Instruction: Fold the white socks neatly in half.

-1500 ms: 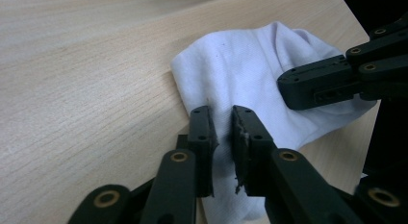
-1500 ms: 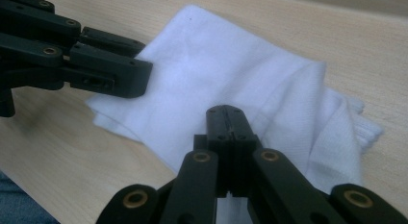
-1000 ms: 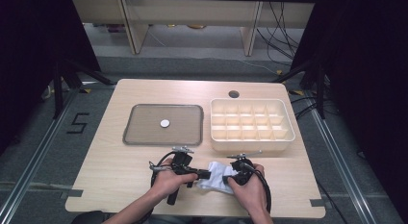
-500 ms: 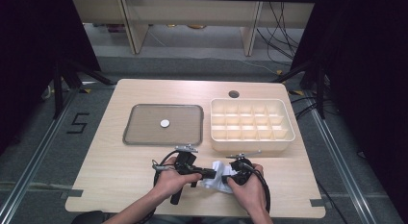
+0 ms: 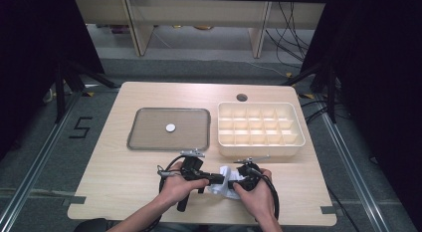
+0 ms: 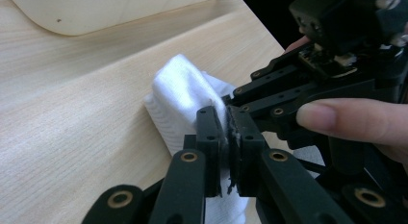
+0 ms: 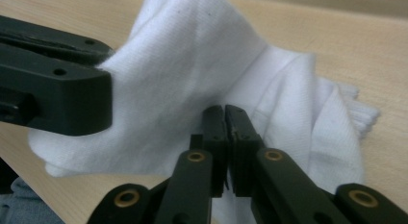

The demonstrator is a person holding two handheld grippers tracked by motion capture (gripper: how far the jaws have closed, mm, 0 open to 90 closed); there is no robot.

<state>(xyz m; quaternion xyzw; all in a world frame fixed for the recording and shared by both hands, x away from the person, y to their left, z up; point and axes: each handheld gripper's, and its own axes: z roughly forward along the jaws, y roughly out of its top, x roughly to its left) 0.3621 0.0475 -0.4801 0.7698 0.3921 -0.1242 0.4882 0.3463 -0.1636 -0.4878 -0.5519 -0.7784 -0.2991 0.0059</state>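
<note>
Here both hand-held grippers (image 5: 222, 178) pinch a white cloth (image 5: 223, 184) on the pale wooden table (image 5: 124, 167) (dark room).

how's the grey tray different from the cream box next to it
The grey tray is shallow, dark-rimmed and undivided, with one small white disc on it; the cream box is deeper, pale and split by dividers into many compartments, all seemingly empty. Both are rounded rectangles lying flat, side by side, on the wooden table.
</note>
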